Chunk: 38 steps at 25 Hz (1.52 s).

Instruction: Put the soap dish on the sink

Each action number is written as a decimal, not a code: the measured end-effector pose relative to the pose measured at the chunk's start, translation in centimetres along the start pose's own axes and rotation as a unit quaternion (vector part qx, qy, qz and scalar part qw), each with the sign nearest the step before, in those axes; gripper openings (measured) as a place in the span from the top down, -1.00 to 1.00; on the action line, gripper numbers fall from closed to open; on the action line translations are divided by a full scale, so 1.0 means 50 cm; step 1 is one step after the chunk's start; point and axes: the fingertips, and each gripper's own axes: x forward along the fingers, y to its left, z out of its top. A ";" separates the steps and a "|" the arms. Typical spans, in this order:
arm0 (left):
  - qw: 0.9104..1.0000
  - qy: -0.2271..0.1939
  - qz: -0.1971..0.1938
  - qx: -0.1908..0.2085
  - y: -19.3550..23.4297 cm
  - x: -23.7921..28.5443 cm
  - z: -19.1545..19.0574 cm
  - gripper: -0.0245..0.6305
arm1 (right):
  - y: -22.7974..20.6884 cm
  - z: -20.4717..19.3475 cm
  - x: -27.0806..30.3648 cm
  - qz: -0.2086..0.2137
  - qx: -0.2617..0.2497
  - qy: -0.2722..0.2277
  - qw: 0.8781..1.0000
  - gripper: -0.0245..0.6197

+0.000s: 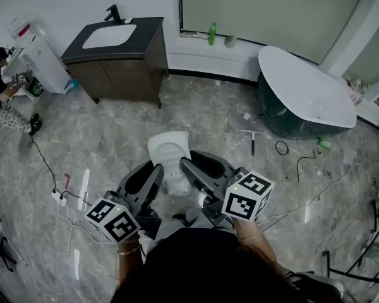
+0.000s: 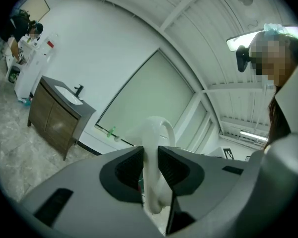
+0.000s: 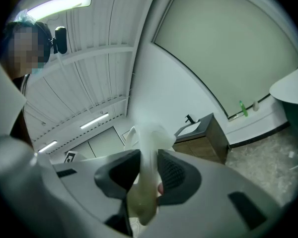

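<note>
I hold a white soap dish (image 1: 169, 154) in front of me above the floor, with a gripper on each side of it. My left gripper (image 1: 156, 169) is shut on its left rim; in the left gripper view the white rim (image 2: 151, 133) is pinched between the dark pads (image 2: 130, 168). My right gripper (image 1: 186, 165) is shut on the right rim, and the right gripper view shows the dish (image 3: 148, 143) pressed between its pads (image 3: 171, 175). The sink (image 1: 109, 35) with a black faucet (image 1: 114, 12) sits in a dark vanity (image 1: 123, 68) far off at the upper left.
A white bathtub (image 1: 306, 93) stands at the right. A squeegee (image 1: 252, 137), cables and a power strip (image 1: 58, 197) lie on the marble floor. A green bottle (image 1: 212, 33) stands on the window ledge. A person (image 1: 0, 81) is by a white unit (image 1: 41, 62) at far left.
</note>
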 end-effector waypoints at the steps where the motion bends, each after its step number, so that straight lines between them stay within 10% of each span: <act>1: 1.000 -0.001 0.005 -0.001 0.002 0.020 0.005 0.63 | -0.018 0.013 0.003 0.003 0.000 0.004 1.000 0.57; 17: 0.999 0.002 0.044 -0.022 0.192 0.224 0.133 0.63 | -0.217 0.123 0.219 0.013 0.022 0.041 0.999 0.57; 29: 0.999 0.005 0.041 0.003 0.465 0.426 0.385 0.63 | -0.385 0.292 0.564 0.002 0.006 0.042 0.999 0.57; 38: 0.999 0.001 0.038 -0.004 0.534 0.469 0.383 0.63 | -0.443 0.283 0.616 -0.004 0.005 0.046 0.999 0.57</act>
